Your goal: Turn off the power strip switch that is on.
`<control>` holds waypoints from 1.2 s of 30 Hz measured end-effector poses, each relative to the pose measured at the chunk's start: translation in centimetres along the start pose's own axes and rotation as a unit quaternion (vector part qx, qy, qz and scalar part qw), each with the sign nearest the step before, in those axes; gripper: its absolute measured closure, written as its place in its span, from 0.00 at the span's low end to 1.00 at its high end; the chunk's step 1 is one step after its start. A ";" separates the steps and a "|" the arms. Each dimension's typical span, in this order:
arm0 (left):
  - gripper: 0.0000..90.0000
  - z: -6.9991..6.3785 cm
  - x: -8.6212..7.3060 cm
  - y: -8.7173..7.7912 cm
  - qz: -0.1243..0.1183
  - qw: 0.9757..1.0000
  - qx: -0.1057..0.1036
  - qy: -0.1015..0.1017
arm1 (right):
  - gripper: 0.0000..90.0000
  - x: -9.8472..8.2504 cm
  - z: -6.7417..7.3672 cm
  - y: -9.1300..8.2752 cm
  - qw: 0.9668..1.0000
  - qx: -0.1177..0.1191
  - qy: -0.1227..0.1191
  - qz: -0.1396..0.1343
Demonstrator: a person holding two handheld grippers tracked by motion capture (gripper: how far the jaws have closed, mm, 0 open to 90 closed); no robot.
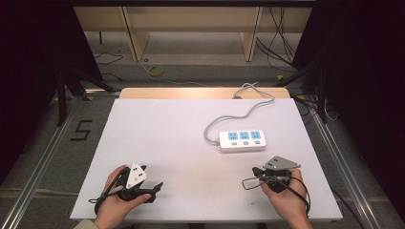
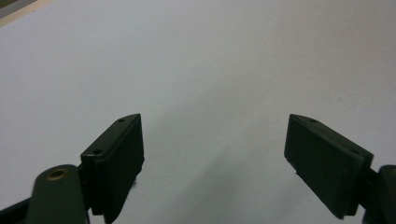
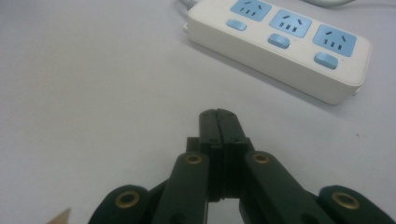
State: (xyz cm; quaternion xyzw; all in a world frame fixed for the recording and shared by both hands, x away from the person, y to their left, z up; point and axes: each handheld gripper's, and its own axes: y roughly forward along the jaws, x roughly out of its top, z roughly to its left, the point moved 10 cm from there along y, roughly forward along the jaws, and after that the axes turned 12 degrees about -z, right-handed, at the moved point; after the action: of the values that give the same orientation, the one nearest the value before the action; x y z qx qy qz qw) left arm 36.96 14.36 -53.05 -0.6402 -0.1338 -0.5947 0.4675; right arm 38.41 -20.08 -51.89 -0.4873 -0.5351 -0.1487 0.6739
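High view: a white power strip (image 1: 242, 140) lies on the white table (image 1: 157, 143), right of centre, its grey cord (image 1: 229, 117) looping toward the far edge. Just in front of it rests the right gripper (image 1: 260, 172), jaws pressed together on nothing, tips aimed at the strip's near side but apart from it. Well to the left, the left gripper (image 1: 155, 187) rests with jaws wide apart over bare table
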 end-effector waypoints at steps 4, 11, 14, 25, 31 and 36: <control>0.22 -0.1 0.0 0.0 0.001 1.000 -0.001 0.000 | 1.00 0.1 0.1 0.1 1.000 0.001 0.002 -0.001; 0.22 -0.1 0.0 0.1 0.001 1.000 -0.002 0.000 | 1.00 0.4 -0.1 0.3 1.000 -0.001 0.000 -0.001; 0.22 -0.2 0.0 0.1 0.002 1.000 -0.002 0.001 | 1.00 0.5 -0.2 0.4 1.000 -0.002 0.000 -0.001; 0.22 -0.3 0.1 0.1 -0.001 1.000 -0.002 0.001 | 1.00 0.9 -0.7 0.6 1.000 -0.009 -0.001 0.000; 0.22 -0.3 0.1 0.2 -0.001 1.000 -0.004 0.003 | 1.00 1.0 -0.8 0.8 1.000 -0.009 -0.002 0.000; 0.23 -0.2 -0.1 0.3 -0.001 1.000 -0.006 -0.003 | 1.00 1.2 -0.9 1.1 1.000 -0.010 0.000 0.001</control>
State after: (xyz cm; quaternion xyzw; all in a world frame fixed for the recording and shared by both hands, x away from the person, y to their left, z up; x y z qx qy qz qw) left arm 37.01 14.11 -53.26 -0.6446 -0.1323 -0.5940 0.4627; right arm 40.16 -19.88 -51.31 -0.4942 -0.5331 -0.1535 0.6693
